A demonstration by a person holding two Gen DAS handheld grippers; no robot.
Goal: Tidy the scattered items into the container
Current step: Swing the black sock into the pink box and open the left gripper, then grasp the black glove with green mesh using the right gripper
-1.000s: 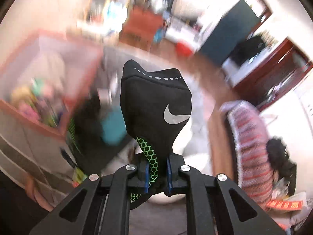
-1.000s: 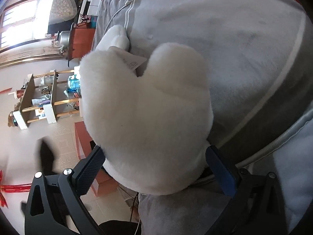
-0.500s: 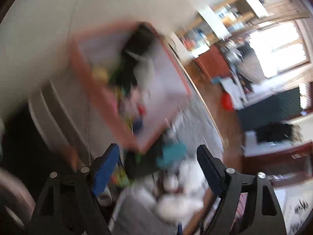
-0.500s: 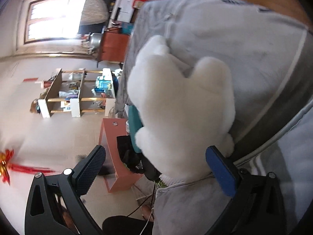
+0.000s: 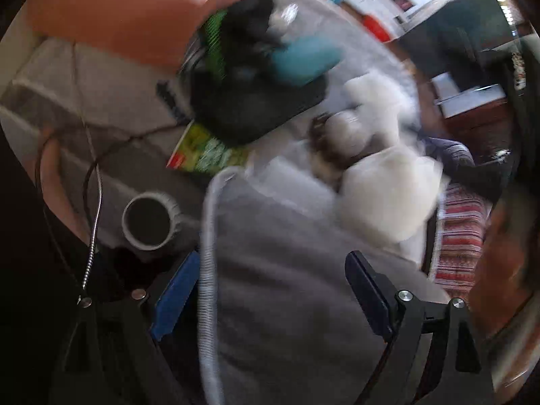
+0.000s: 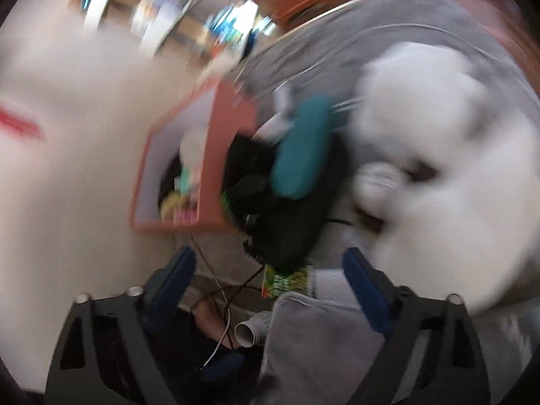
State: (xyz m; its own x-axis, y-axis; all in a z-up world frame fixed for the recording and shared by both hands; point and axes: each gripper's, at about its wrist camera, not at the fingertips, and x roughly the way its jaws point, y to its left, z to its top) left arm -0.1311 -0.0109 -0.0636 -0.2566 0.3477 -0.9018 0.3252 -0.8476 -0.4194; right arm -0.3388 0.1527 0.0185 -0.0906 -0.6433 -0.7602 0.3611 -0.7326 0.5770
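A second ago the left gripper (image 5: 270,290) pinched a black sock; now its blue-padded fingers (image 5: 173,295) stand spread and bare over the grey blanket (image 5: 287,303). The right gripper (image 6: 270,290), earlier spanning the fluffy white plush toy (image 6: 435,175), is likewise released, with the toy lying just beyond its right finger. The orange-rimmed storage box (image 6: 216,155) sits to the left, with small colourful items inside. A heap of black fabric (image 6: 287,212) with a teal oblong case (image 6: 302,152) on top lies between box and toy. Both views are blurred.
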